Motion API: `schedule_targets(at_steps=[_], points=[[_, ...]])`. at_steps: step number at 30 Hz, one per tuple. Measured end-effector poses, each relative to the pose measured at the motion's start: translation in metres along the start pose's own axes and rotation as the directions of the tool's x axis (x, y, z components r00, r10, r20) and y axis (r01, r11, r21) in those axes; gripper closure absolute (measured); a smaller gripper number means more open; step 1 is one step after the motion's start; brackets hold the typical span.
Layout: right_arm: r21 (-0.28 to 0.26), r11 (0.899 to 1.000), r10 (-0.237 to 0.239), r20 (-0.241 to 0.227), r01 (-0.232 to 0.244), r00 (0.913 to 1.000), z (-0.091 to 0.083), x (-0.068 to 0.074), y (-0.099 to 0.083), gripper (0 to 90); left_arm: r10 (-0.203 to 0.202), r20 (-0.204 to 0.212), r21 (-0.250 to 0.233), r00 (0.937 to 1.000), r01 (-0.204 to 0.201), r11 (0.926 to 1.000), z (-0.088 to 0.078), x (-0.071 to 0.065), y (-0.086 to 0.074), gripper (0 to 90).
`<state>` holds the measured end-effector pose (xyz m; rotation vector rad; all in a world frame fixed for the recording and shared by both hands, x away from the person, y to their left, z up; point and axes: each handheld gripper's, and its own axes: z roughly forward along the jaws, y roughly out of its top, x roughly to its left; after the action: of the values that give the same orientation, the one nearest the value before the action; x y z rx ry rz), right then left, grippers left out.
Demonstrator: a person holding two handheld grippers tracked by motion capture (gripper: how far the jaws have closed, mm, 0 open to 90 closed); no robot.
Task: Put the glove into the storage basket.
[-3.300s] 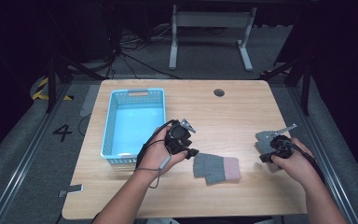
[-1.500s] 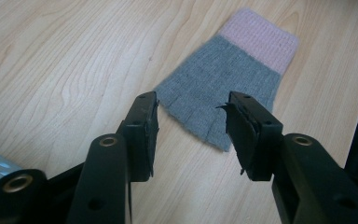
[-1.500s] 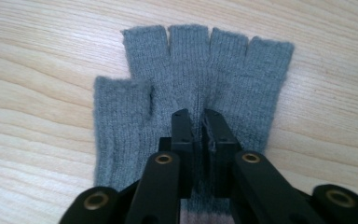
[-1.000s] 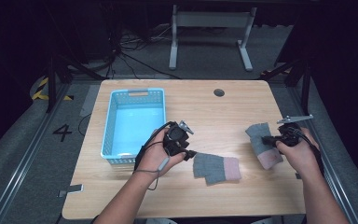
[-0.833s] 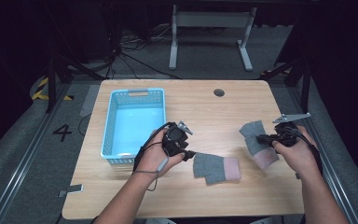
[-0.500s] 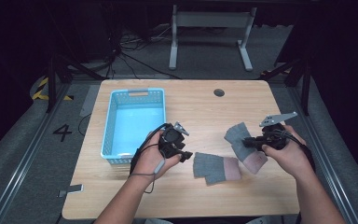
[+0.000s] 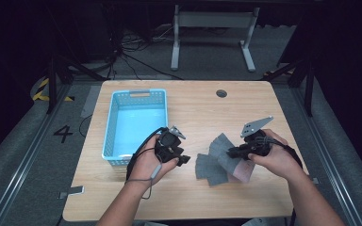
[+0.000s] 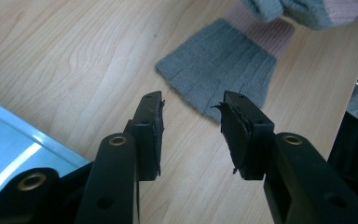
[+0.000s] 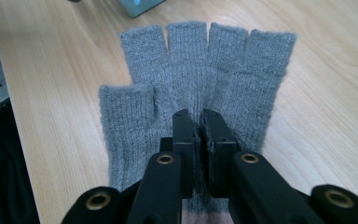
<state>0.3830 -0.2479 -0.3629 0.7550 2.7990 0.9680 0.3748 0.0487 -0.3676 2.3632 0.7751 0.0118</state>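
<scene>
A grey fingerless glove with a pink cuff (image 7: 206,168) lies flat on the wooden table (image 7: 198,108). A second glove of the same kind (image 7: 222,149) hangs from my right gripper (image 7: 232,152), partly over the first. In the right gripper view the jaws are shut on the knit (image 9: 200,74) just below its finger stubs. My left gripper (image 7: 185,160) rests on the table left of the flat glove. Its jaws have just been closing, but they stand apart with nothing between them (image 8: 191,105). The flat glove's finger end (image 8: 223,65) lies just beyond them.
A light blue plastic basket (image 7: 107,136) stands at the left of the table, close behind my left hand. A round cable hole (image 7: 221,93) sits near the far edge. Bare wood lies to the right and front.
My right hand has carried its glove leftward across the table until it overlaps the flat glove. The left hand has stayed where it was.
</scene>
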Motion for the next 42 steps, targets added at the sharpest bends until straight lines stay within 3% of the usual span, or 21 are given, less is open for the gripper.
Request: schedule_targets(at_steps=[6, 8, 16, 20, 25, 28, 30, 34, 36, 42], points=[[0.061, 0.996, -0.069, -0.044, 0.072, 0.9966, 0.021, 0.006, 0.004, 85.4, 0.002, -0.018, 0.019, 0.9998, -0.001, 0.9998, 0.0, -0.002, -0.004, 60.7], [0.081, 0.993, -0.077, -0.056, 0.082, 0.9954, 0.029, 0.007, 0.005, 85.3, -0.003, -0.007, 0.021, 1.0, 0.003, 0.9998, 0.0, -0.002, -0.005, 64.0], [0.15, 0.984, -0.085, -0.073, 0.095, 0.9937, 0.055, 0.006, 0.001, 84.6, -0.016, 0.04, 0.066, 0.9991, 0.013, 0.9978, 0.011, -0.005, -0.005, 69.7], [0.147, 0.985, -0.081, -0.074, 0.092, 0.9939, 0.061, 0.007, -0.003, 78.0, -0.011, 0.068, 0.101, 0.9976, 0.004, 0.9949, 0.024, -0.009, -0.006, 69.8], [0.069, 0.996, -0.051, -0.058, 0.055, 0.997, 0.038, 0.006, -0.009, 73.3, -0.003, 0.092, 0.15, 0.9957, -0.011, 0.9886, 0.043, -0.015, -0.006, 68.0], [0.058, 0.998, -0.017, -0.037, 0.019, 0.9992, 0.02, 0.001, -0.018, 72.3, 0.009, 0.092, 0.155, 0.9957, -0.023, 0.9876, 0.047, -0.017, -0.004, 66.3], [0.073, 0.997, -0.005, -0.019, 0.007, 0.9998, 0.012, -0.004, -0.025, 70.9, 0.012, 0.094, 0.165, 0.9955, -0.028, 0.986, 0.05, -0.017, -0.002, 65.5], [0.13, 0.991, 0.033, 0.001, -0.032, 0.9995, 0.002, -0.012, -0.039, 70.4, 0.037, 0.103, 0.218, 0.994, -0.059, 0.9742, 0.058, -0.017, 0.002, 63.8], [0.164, 0.986, 0.042, 0.0, -0.041, 0.9991, 0.0, -0.014, -0.046, 70.1, 0.041, 0.113, 0.244, 0.9927, -0.067, 0.9675, 0.062, -0.017, 0.004, 63.2], [0.231, 0.972, 0.045, 0.013, -0.047, 0.9989, 0.0, -0.02, -0.06, 69.6, 0.055, 0.107, 0.269, 0.9927, -0.082, 0.9596, 0.071, -0.016, 0.009, 61.9]])
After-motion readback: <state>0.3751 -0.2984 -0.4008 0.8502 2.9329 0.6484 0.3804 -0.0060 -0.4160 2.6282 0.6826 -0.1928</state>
